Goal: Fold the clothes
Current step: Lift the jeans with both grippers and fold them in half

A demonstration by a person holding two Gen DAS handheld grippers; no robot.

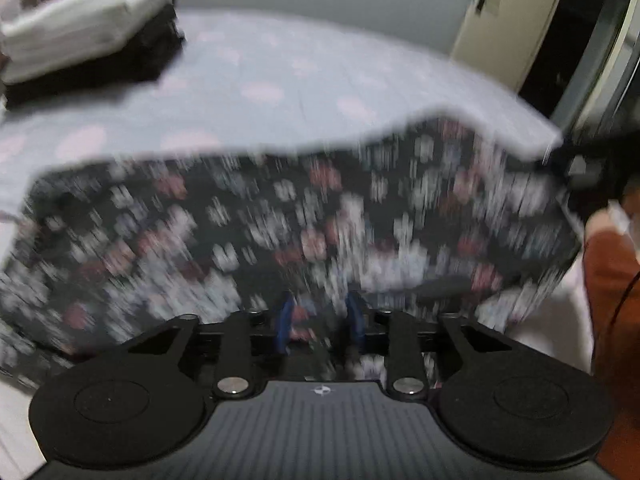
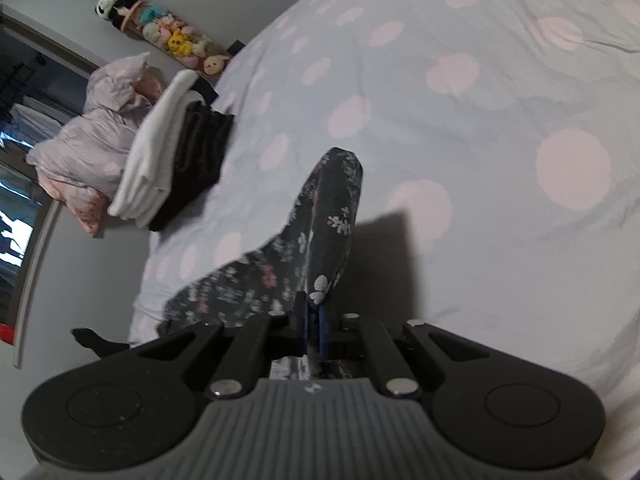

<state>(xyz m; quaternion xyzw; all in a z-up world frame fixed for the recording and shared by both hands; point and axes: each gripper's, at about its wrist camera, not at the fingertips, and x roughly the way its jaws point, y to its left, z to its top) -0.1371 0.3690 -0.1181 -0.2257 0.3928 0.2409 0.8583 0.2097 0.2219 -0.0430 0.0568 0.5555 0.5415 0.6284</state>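
A dark floral garment [image 1: 280, 220] spreads blurred across the left wrist view, raised above the bed. My left gripper [image 1: 319, 320] has bunched floral cloth filling the gap between its blue pads [image 1: 284, 320], so it is shut on the cloth's near edge. In the right wrist view the same garment [image 2: 332, 208] rises as a folded ridge from my right gripper [image 2: 314, 320]. That gripper is shut, pinching a corner of the cloth tight. From there the fabric trails down to the left over the bed's edge.
The bed has a pale blue sheet with pink dots [image 2: 480, 160]. A folded stack, white on black [image 2: 176, 152], lies near a pillow [image 2: 92, 132] and plush toys [image 2: 168, 32]. A person's orange sleeve [image 1: 612, 280] shows at the right. A door [image 1: 512, 12] stands behind.
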